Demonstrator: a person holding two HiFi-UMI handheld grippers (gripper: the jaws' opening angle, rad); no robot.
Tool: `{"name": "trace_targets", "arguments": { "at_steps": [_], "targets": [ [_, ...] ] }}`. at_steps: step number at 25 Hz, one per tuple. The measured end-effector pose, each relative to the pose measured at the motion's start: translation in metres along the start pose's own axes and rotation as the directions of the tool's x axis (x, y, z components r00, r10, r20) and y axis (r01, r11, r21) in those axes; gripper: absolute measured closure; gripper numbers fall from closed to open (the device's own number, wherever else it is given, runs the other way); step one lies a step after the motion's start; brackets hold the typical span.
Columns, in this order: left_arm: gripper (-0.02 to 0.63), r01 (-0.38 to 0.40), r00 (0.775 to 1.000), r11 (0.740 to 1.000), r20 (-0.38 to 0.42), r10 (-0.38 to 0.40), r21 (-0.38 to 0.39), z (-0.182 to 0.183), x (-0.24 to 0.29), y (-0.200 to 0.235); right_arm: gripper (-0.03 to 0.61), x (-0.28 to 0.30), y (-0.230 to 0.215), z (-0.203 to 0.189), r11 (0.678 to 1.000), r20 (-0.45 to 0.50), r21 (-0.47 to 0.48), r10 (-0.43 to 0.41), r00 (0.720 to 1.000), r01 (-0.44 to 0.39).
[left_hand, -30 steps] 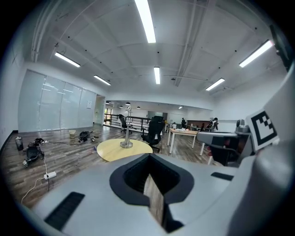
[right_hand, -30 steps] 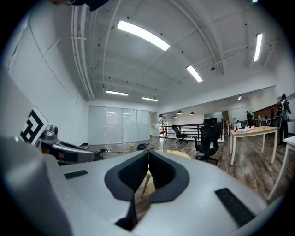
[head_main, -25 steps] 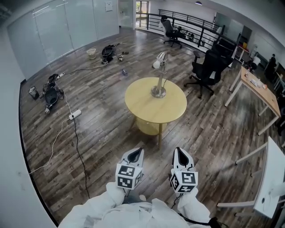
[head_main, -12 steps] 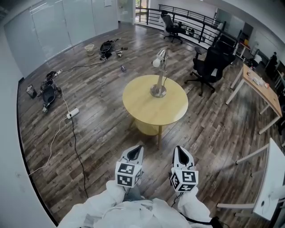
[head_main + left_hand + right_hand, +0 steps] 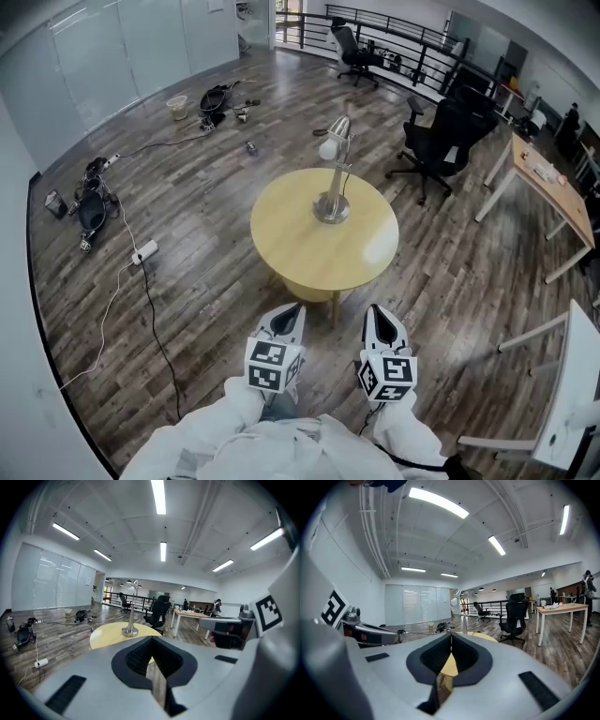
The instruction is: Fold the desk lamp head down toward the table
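Two grippers, both empty. Your left gripper (image 5: 286, 317) and right gripper (image 5: 380, 321) sit side by side low in front of you. On each the fingers are pressed together with nothing between them.

Desk lamp (image 5: 332, 183): upright just past the middle of the round yellow surface (image 5: 295, 248), well apart from both grippers. Lamp head (image 5: 332, 142) is raised at the top of the stem, and the round base (image 5: 331, 208) lies flat on the wood.

Risks from here:
- Closed fingers cannot take hold of the head. Open them before you reach it, or you will only nudge it.
- The push lands high on a slim stem over a small base. A stiff hinge could tip the whole lamp or slide it toward the far edge. Steadying the base with your other gripper looks wise.
- The head is rounded, so a shut tip may skid off it.
- The surface stands on a single central foot, and a bump at the rim may rock it.

Room: plank floor (image 5: 206, 197). Cables and a power strip (image 5: 142, 251) trail at left. A black office chair (image 5: 441, 136) stands beyond the surface, with a long desk (image 5: 548, 192) at far right. Glass partitions (image 5: 112, 52) and a railing (image 5: 398, 45) run along the back.
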State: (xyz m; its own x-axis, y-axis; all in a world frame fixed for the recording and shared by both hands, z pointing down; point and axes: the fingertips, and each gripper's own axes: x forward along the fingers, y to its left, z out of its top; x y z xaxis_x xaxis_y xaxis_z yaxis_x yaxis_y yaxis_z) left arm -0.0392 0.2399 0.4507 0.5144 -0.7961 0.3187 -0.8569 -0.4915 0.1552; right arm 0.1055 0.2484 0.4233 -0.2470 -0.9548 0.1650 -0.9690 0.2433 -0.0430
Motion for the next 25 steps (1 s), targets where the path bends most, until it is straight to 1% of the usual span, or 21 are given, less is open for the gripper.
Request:
{"name": "trace_targets", "arguments": {
  "at_steps": [6, 10, 17, 25],
  "targets": [
    [0.614, 0.014, 1.000, 0.999, 0.010, -0.015, 0.030, 0.042, 0.058, 0.045, 0.566, 0.074, -0.014, 0.029, 1.000, 0.026, -0.002, -0.018, 0.999, 0.018],
    [0.614, 0.027, 1.000, 0.999, 0.010, -0.028, 0.041, 0.061, 0.095, 0.075, 0.566, 0.121, -0.022, 0.042, 0.999, 0.039, 0.000, -0.038, 0.999, 0.038],
    [0.614, 0.032, 0.999, 0.998, -0.002, -0.032, 0.048, 0.078, 0.148, 0.114, 0.566, 0.178, -0.037, 0.049, 0.998, 0.027, 0.001, -0.059, 0.998, 0.059],
    [0.614, 0.021, 0.999, 1.000, -0.050, -0.020, 0.018, 0.074, 0.200, 0.148, 0.566, 0.238, -0.059, 0.051, 0.999, 0.005, 0.001, -0.036, 0.999, 0.036]
  ]
}}
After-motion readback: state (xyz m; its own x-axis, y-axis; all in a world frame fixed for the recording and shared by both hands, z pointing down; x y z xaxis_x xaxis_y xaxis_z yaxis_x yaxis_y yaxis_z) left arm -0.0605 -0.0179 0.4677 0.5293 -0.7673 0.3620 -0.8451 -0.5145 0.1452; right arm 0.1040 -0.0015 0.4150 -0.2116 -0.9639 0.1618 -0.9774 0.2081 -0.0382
